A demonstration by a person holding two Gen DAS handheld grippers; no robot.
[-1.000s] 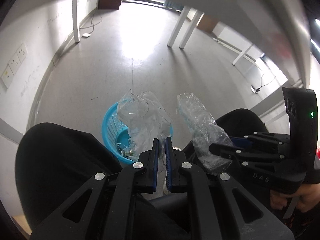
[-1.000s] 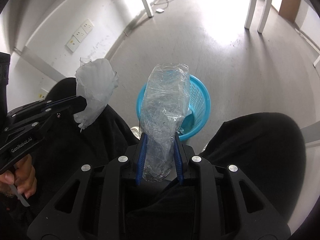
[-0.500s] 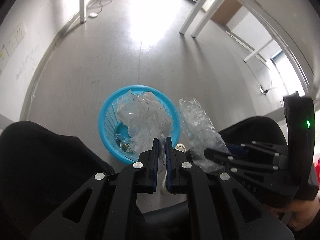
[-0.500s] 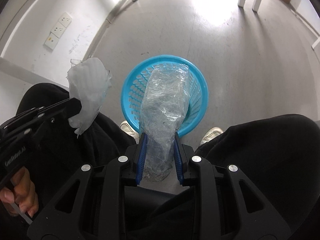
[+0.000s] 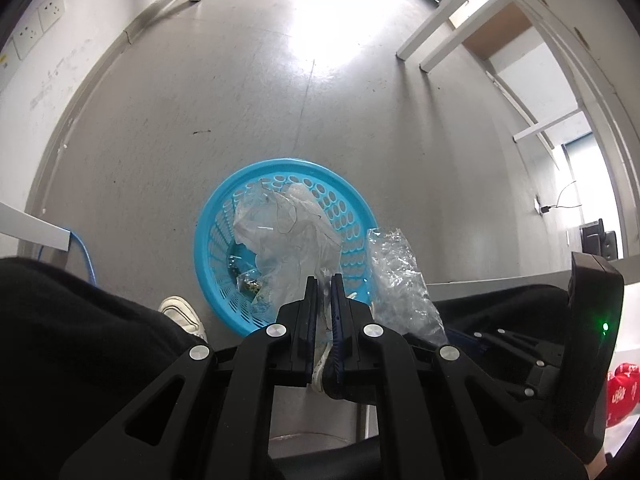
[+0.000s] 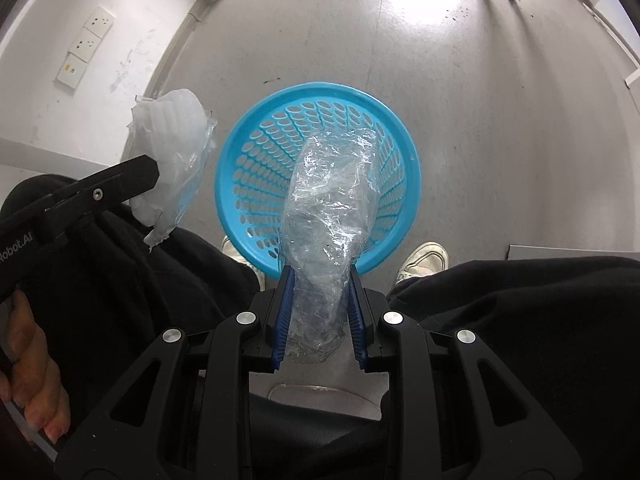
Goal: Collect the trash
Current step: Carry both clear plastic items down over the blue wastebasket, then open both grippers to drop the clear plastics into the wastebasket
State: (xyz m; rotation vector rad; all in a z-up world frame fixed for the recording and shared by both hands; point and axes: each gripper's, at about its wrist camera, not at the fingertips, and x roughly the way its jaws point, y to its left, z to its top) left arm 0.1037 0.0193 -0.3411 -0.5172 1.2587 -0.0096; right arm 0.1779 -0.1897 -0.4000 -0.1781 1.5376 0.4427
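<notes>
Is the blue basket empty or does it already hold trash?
Not empty: the left wrist view shows small scraps at the bottom of the blue basket, partly hidden by the held plastic film.
</notes>
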